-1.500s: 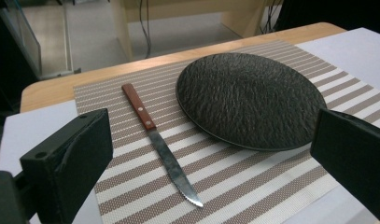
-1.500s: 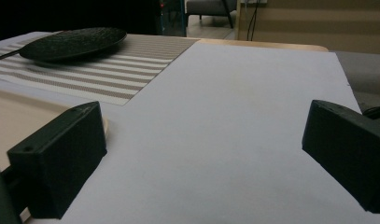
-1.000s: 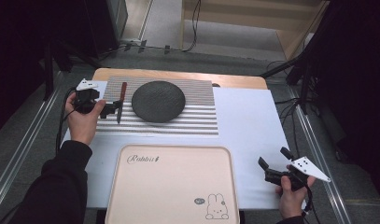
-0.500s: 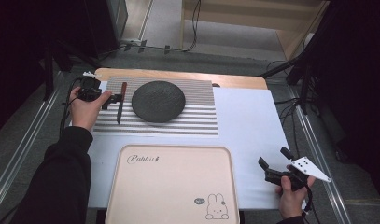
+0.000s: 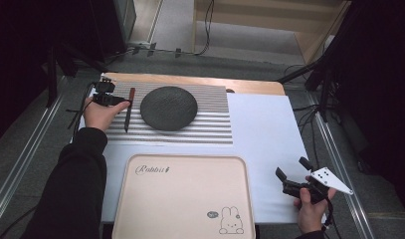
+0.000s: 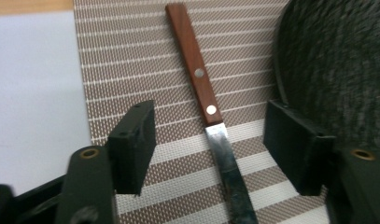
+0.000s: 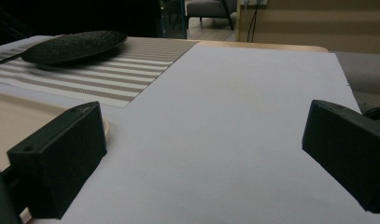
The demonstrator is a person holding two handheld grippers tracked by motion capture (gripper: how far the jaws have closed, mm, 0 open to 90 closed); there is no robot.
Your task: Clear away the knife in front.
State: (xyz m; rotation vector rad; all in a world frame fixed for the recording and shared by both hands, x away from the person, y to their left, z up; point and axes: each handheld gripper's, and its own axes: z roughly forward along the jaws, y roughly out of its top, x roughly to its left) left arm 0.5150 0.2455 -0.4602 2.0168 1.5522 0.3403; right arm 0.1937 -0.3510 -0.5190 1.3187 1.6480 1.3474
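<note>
A knife with a brown wooden handle (image 5: 131, 97) (image 6: 193, 60) and steel blade (image 6: 227, 172) lies on the striped placemat (image 5: 210, 132), just left of a dark round plate (image 5: 168, 107) (image 6: 337, 70). My left gripper (image 5: 119, 101) (image 6: 208, 135) is low over the mat and straddles the knife where handle meets blade. Its jaws have just been closing, with gaps still showing on both sides of the knife. My right gripper (image 5: 291, 168) (image 7: 201, 154) rests open over the white sheet (image 7: 234, 116) at the near right, with nothing between its fingers.
A pale pink tray (image 5: 182, 199) with a rabbit print lies at the near middle, its corner (image 7: 10, 116) showing beside the right gripper. The wooden table edge (image 5: 250, 85) runs along the back. Metal rails flank the table on both sides.
My left hand has moved a little farther up the mat and lower onto the knife, and its jaws have narrowed around it. The right hand has stayed still.
</note>
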